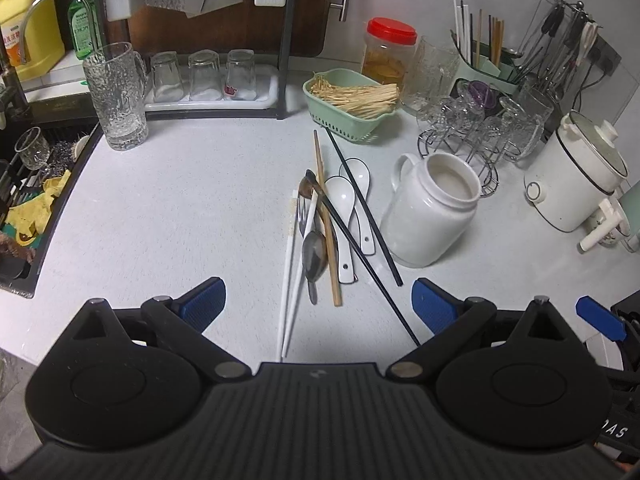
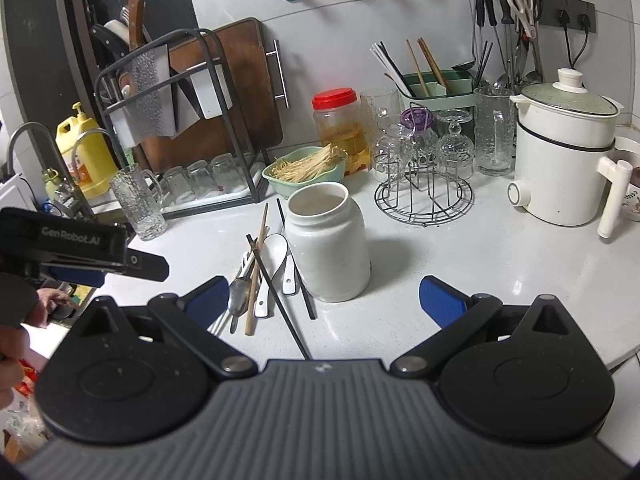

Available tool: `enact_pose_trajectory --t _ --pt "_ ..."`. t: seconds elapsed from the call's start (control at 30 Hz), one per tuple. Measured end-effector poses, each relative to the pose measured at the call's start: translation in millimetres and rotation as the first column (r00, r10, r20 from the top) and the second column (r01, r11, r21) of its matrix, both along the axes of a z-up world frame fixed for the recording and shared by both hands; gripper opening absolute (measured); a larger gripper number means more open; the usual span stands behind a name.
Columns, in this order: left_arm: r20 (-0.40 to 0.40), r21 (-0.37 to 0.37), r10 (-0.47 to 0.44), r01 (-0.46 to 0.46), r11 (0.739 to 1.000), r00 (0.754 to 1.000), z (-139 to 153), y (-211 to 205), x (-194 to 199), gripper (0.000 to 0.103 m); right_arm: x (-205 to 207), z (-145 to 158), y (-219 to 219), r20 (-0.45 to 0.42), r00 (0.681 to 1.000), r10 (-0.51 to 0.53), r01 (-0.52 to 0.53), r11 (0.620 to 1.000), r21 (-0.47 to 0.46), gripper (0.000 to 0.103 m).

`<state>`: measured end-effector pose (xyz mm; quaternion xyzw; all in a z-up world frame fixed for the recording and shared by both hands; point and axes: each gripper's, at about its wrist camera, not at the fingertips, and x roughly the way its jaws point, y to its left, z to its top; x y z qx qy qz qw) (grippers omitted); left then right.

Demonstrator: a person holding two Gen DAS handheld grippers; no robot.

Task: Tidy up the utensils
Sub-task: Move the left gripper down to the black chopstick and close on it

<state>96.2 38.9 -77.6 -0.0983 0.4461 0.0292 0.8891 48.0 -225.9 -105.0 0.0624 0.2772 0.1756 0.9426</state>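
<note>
Left wrist view: left gripper [image 1: 318,300] hangs above the white speckled counter [image 1: 180,208], blue ribbed pads [image 1: 204,298] wide apart, nothing btwn them. Utensil pile [image 1: 328,224] lies on the counter just ahead, mid-frame, touching the white ceramic jar [image 1: 432,212] side or just beside it, can't tell. Long axes mostly run near-to-far, fanned a bit. Count: 2 white chopsticks [image 1: 289,280], smooth, near ends almost under the gripper; 1 wooden chopstick [image 1: 326,220], far tip twd the green basket [image 1: 348,100]; 2 black chopsticks [image 1: 362,204], thin, slanting from far-left to near-right; 2 white ceramic soup spoons [image 1: 342,208] w/ dark rims, bowls at far end; 1 metal spoon [image 1: 314,254], bowl near; 1 dark ladle-type spoon [image 1: 306,188], partly covered; a metal fork shows btwn them. Jar is round, glossy, open top, handle on its left. A textured glass mug [image 1: 120,96] stands far left by the sink. Right wrist view: right gripper [image 2: 322,300] also spread wide, holding nothing, jar [image 2: 328,244] straight ahead btwn its pads' line. Pile [image 2: 260,280] sits left of jar, sticks pointing away and slightly right. Left gripper [image 2: 132,264] seen side-on at left edge, above the counter [image 2: 460,260], well apart from the pile.
</note>
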Motion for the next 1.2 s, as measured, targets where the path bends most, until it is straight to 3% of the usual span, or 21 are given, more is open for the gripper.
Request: enact_pose_trajectory --t 0.63,0.77,0.87,0.93,1.07,1.2 --pt "-0.053 -0.079 -0.079 0.075 0.994 0.995 -34.3 51.2 65.5 0.1 45.7 -31.4 54.1 -0.099 0.995 -0.001 -0.007 0.997 -0.078 0.103" --pt "-0.064 -0.098 -0.107 0.1 0.99 0.992 -45.5 56.9 76.8 0.1 54.2 -40.8 64.5 -0.137 0.991 0.007 -0.022 0.993 -0.112 0.098" --pt "-0.075 -0.123 -0.118 0.109 0.986 0.99 -53.8 60.9 85.4 0.1 59.9 -48.8 73.1 -0.166 0.986 0.013 -0.033 0.992 -0.122 0.09" --pt "-0.078 -0.138 -0.13 0.119 0.983 0.988 -58.0 62.4 92.0 0.096 64.5 -55.2 80.2 -0.188 0.982 0.015 -0.042 0.989 -0.14 0.075" --pt "-0.069 -0.179 -0.163 0.148 0.973 0.984 -64.4 64.1 104.8 0.089 75.3 -71.3 97.0 -0.215 0.976 0.024 -0.068 0.978 -0.199 0.061" --pt "-0.064 -0.237 -0.198 0.178 0.955 0.978 -68.7 64.9 117.4 0.079 87.8 -86.8 115.9 -0.245 0.969 0.037 -0.107 0.954 -0.279 0.034"
